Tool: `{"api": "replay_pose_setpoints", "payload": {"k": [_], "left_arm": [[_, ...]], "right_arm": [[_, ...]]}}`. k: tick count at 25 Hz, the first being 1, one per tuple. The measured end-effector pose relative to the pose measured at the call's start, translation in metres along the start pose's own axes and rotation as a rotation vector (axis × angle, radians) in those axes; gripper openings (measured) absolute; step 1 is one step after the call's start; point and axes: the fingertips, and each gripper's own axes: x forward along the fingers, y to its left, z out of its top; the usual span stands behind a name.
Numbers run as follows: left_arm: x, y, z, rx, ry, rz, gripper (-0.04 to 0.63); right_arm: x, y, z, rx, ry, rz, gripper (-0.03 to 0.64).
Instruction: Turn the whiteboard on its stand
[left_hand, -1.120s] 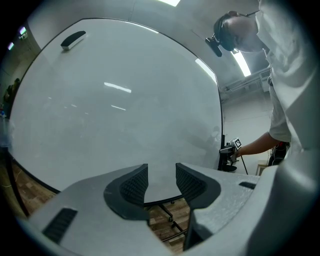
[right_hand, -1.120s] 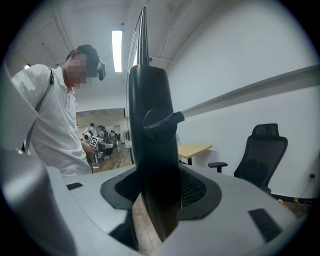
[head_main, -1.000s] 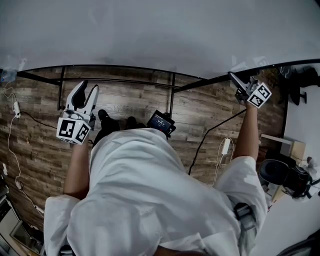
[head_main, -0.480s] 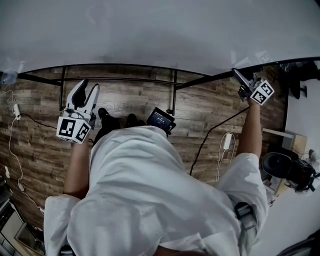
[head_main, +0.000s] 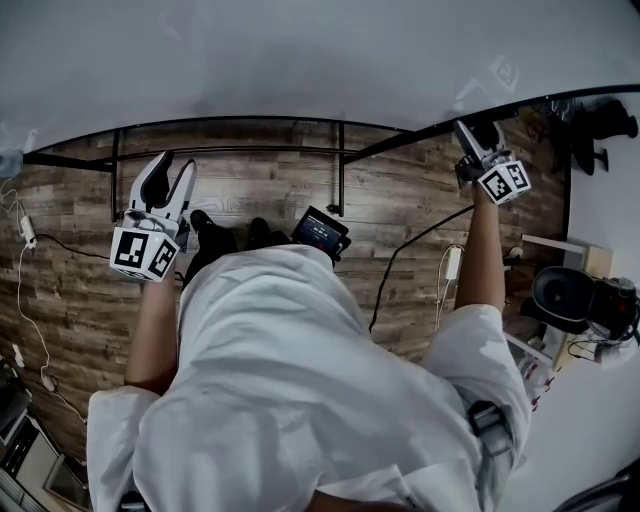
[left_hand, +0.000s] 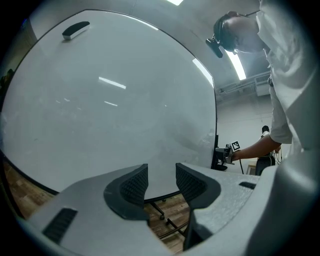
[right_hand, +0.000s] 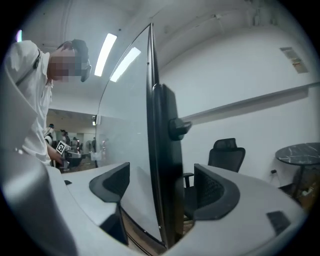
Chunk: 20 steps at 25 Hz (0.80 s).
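Note:
The whiteboard (head_main: 300, 60) fills the top of the head view, its black bottom frame above the wood floor. My right gripper (head_main: 472, 140) is at the board's right edge. In the right gripper view that black edge (right_hand: 161, 150) stands between the two pads (right_hand: 114, 184), with a gap on each side; the jaws are opening. My left gripper (head_main: 167, 180) hangs open in front of the board's lower left with nothing between its fingers. In the left gripper view the gripper (left_hand: 161, 182) faces the white surface (left_hand: 110, 100), which carries a black eraser (left_hand: 76, 29).
The stand's black bars (head_main: 340, 165) run under the board. Cables and a white power adapter (head_main: 451, 262) lie on the floor. A black office chair (right_hand: 226, 150) and a round dark table (right_hand: 300, 152) stand behind the board. Black gear (head_main: 575, 300) sits at the right.
My right gripper and the board's right edge have shifted a little up and left in the head view. The left gripper has barely moved.

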Motion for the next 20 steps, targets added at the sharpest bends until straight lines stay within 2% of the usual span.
{"api": "replay_pose_setpoints", "payload": {"k": [3, 7, 11, 16, 20], "left_arm": [[-0.003, -0.001, -0.003, 0.004, 0.009, -0.013, 0.179], [-0.002, 0.005, -0.001, -0.005, 0.002, -0.018, 0.179], [0.006, 0.006, 0.012, 0.009, -0.021, -0.057, 0.179], [0.004, 0.020, 0.033, 0.039, -0.054, -0.127, 0.179], [-0.010, 0.041, 0.046, 0.043, -0.073, -0.194, 0.179]], "right_arm": [[-0.027, -0.001, 0.001, -0.016, -0.012, -0.087, 0.392], [-0.043, 0.037, 0.007, -0.037, -0.067, -0.193, 0.265], [-0.039, 0.100, 0.017, -0.025, -0.137, -0.272, 0.160], [-0.010, 0.195, 0.015, -0.020, -0.148, -0.305, 0.118], [0.025, 0.276, 0.020, -0.054, -0.157, -0.345, 0.028]]}}
